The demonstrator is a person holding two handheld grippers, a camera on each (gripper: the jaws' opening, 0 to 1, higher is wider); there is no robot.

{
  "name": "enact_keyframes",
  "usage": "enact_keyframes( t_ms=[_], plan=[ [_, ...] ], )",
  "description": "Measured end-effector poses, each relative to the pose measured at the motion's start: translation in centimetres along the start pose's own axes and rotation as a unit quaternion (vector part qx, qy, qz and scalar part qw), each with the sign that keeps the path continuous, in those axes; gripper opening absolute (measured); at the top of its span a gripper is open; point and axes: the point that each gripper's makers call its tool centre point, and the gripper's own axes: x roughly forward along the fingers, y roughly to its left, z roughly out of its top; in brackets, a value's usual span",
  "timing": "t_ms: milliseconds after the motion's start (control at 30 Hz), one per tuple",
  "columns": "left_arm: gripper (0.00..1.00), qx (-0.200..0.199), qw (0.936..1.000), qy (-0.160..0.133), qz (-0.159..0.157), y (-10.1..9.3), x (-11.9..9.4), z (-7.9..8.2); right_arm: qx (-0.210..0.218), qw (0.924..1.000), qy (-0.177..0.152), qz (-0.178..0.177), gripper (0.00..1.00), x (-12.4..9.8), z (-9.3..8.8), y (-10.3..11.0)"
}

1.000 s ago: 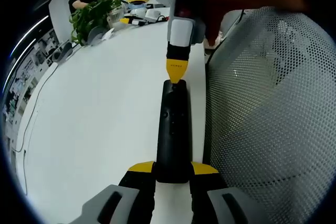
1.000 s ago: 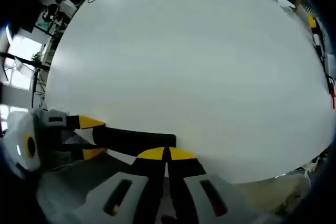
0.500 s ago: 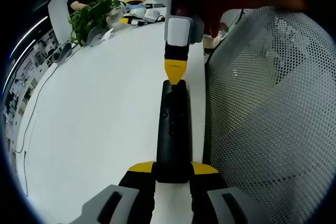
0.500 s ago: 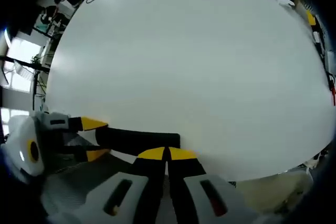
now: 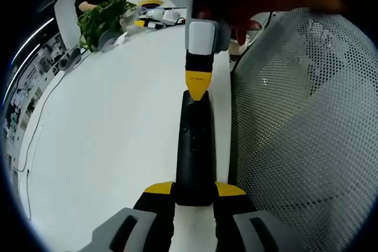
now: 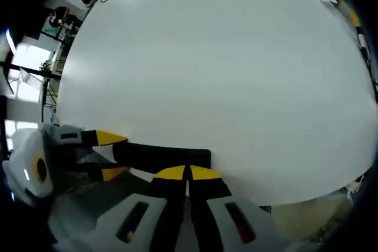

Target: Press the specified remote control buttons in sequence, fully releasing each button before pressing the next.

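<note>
Left gripper view: I am holding the long, slim black remote control (image 5: pixel 194 151) by its near end, with my left gripper (image 5: pixel 194 191) pinching it between its yellow-tipped jaws. The remote is lying lengthwise on the wide white table (image 5: pixel 106 140), very close to the table's right edge, with a grey perforated mesh chair back (image 5: pixel 301 134) just beyond that edge. From the far side, my right gripper (image 5: pixel 197 90) is coming down with its yellow tips pressed together into one point, and that point is sitting on the far end of the remote, where I take a button to be; I cannot make out the button itself under the tip.

In the right gripper view, the closed right gripper (image 6: pixel 188 173) is sitting over the black remote (image 6: pixel 162 156), and the left gripper (image 6: pixel 106 156) is reaching in from the left, clamped on the other end.

The risks I am weighing:
- The tip is broad next to the small buttons, so it could be landing on the wrong one or catching two together.
- Pushing down on the far end could be levering the remote in my left grip, tilting or sliding it towards the table edge.
- If I am not lifting fully clear before the next press, the release will not count.
</note>
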Motion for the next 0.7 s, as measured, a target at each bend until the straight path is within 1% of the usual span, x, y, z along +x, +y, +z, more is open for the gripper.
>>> enact_keyframes(
  t_ms=[200,300,533,633,700],
  plan=[
    [0.25,0.002,1.0000,0.001,-0.001,0.00,-0.01,0.00,-0.004,1.0000,0.002,0.000,0.00,0.04,-0.02,0.06],
    [0.25,0.004,1.0000,0.001,-0.002,0.00,-0.02,0.01,-0.018,0.9998,0.000,-0.005,0.00,0.08,-0.03,0.10],
    [0.25,0.004,1.0000,0.002,-0.002,-0.01,-0.03,-0.02,-0.010,0.9999,-0.002,-0.003,0.00,0.07,-0.04,0.08],
    [0.25,0.005,1.0000,0.002,-0.002,0.00,-0.02,-0.02,-0.023,0.9997,0.001,-0.013,0.00,0.05,-0.02,0.19],
    [0.25,0.005,1.0000,0.002,-0.002,0.01,-0.02,-0.01,-0.044,0.9988,0.003,-0.021,0.00,0.03,0.04,0.23]
  ],
)
